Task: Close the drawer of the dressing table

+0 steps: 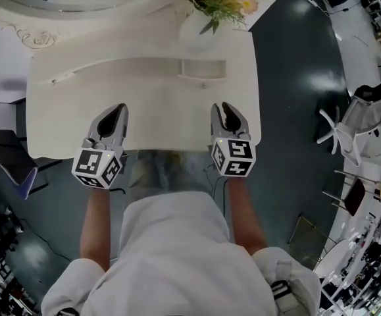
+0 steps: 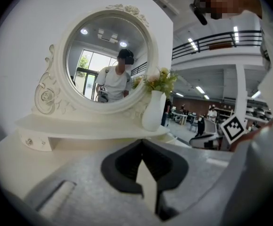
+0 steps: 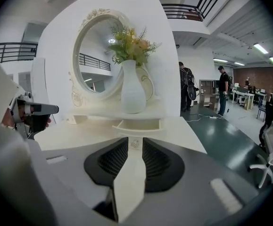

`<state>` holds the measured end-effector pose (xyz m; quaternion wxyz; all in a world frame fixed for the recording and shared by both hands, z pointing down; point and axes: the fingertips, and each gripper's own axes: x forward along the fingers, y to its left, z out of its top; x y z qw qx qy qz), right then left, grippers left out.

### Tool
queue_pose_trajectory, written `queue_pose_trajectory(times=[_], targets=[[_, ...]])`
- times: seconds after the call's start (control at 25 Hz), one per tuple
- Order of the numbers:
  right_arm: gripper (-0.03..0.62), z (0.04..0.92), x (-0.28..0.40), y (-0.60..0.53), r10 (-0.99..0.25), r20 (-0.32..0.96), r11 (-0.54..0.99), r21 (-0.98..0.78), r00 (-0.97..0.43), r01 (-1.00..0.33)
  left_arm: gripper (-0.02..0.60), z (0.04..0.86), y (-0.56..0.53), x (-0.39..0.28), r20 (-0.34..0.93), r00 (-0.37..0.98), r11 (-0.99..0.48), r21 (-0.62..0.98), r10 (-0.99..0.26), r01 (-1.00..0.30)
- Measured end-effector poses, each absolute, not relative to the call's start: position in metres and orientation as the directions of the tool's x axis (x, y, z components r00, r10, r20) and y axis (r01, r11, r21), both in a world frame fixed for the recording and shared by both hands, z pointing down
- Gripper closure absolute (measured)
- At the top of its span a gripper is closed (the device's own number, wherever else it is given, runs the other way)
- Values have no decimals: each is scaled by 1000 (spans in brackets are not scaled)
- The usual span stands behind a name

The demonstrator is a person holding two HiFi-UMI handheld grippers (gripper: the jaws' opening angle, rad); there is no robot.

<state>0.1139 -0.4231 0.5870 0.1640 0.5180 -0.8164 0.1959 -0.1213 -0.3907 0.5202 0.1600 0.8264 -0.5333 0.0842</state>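
Note:
The white dressing table (image 1: 157, 120) fills the upper head view, with its small drawer (image 1: 203, 68) pulled out under the shelf, right of centre. In the right gripper view the open drawer (image 3: 138, 124) lies straight ahead, its knob showing between the pads. My right gripper (image 1: 227, 108) hovers over the tabletop short of it, jaws slightly apart and holding nothing. My left gripper (image 1: 116, 109) hovers over the left half of the tabletop, its tips meeting on nothing. A second small drawer (image 2: 31, 141) at the shelf's left end sits pushed in.
A white vase (image 1: 198, 30) of flowers stands on the shelf above the open drawer, beside the round mirror (image 2: 108, 60). A dark chair (image 1: 9, 158) stands left of the table, a white office chair (image 1: 364, 120) to the right. People (image 3: 187, 89) stand far behind.

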Motion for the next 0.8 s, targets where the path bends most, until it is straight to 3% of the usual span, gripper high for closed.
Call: queue_pose_trajectory(times=[0.8], targets=[[514,664,94,-473,-727,532,396,-191,-434,-898,583,606,-420,-111,410,397,-332,222,-821,-917]])
